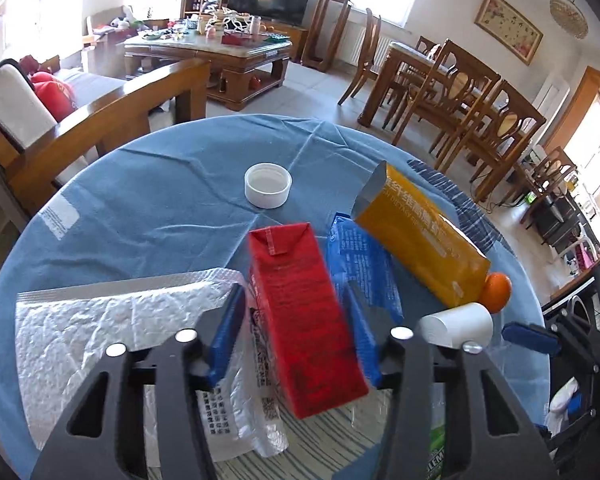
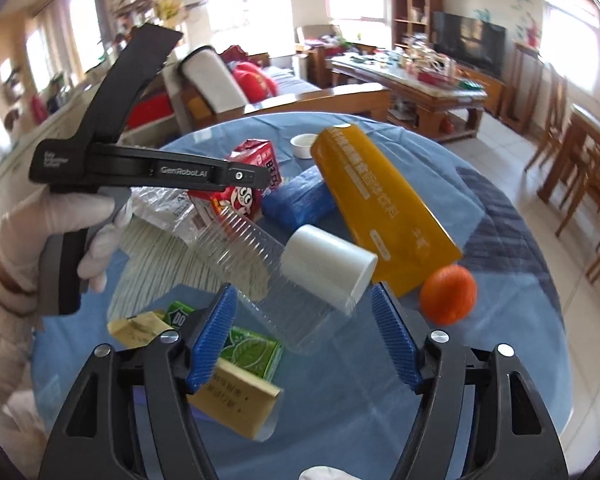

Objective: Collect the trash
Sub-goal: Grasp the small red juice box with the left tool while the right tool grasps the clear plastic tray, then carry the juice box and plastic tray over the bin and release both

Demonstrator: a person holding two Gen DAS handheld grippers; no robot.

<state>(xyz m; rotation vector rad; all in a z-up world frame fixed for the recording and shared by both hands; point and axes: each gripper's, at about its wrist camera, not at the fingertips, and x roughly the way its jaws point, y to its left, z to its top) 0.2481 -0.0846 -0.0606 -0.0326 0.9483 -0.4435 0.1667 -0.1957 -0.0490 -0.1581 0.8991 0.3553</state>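
Status: collection barely begun, by appearance; no bin in view, all litter still on the blue-clothed round table (image 1: 140, 184).

1. Yellow carton (image 1: 416, 240), lying flat, long axis toward 11 o'clock.
2. Red drink carton (image 1: 300, 320), long axis toward 12; left gripper (image 1: 296, 332) straddles it, pad contact unclear.
3. Clear ribbed cup (image 2: 268, 268), rim toward 5, between right gripper (image 2: 304, 344) fingers, released.

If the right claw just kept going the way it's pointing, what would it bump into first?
Probably the clear ribbed plastic cup with the white cup, lying between the right claw's open fingers; depth is hard to judge.
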